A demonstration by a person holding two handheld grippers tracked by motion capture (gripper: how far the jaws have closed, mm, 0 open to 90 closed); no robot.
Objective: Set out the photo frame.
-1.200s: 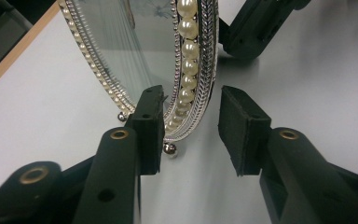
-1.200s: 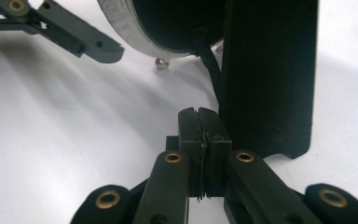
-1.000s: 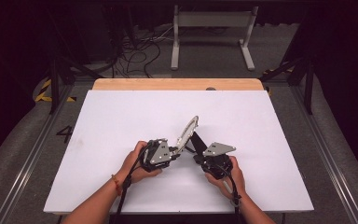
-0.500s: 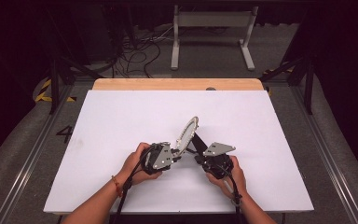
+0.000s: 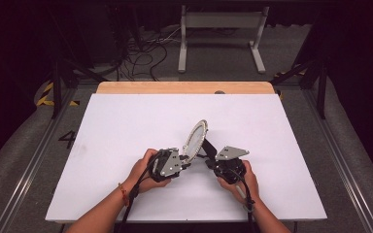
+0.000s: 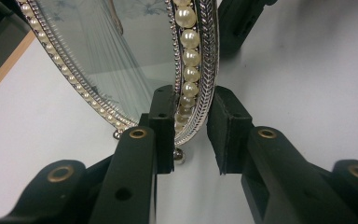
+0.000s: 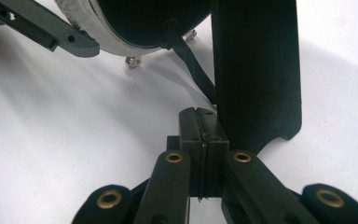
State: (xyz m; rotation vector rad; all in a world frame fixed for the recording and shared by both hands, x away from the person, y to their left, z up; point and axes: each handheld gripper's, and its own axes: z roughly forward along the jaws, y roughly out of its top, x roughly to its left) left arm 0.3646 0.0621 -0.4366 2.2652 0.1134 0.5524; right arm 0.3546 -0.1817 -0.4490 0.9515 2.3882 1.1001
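Oval picture frame (image 5: 195, 140) with pearl-beaded silver rim, propped tilted near the middle of the white tabletop (image 5: 126, 121), close to the near edge, small ball feet resting on the surface. Glass front with a faint pale print seen in the left gripper view (image 6: 121, 60), dark backing seen in the right gripper view (image 7: 154, 18). Left hand-held gripper (image 5: 187, 161) at the frame's lower rim, held in the left hand (image 5: 143, 172); in its own view (image 6: 191, 130) jaws set on either side of the beaded rim, one pad against the glass side, a narrow gap visible at the other pad, so bracketing the rim without a plainly firm pinch. Right hand-held gripper (image 5: 208, 158) just behind the frame, held in the right hand (image 5: 240, 182); in its own view (image 7: 203, 128) jaws pressed flat together, pinching a thin black strap (image 7: 191, 60) that runs from the backing toward the black easel stand (image 7: 256, 70). Stand leaning out behind the frame, foot on the tabletop. Both grippers close together, the frame between them. Wooden strip (image 5: 184, 88) along the tabletop's far edge; cables (image 5: 145, 58) and a grey metal frame stand (image 5: 221, 34) on the floor beyond.
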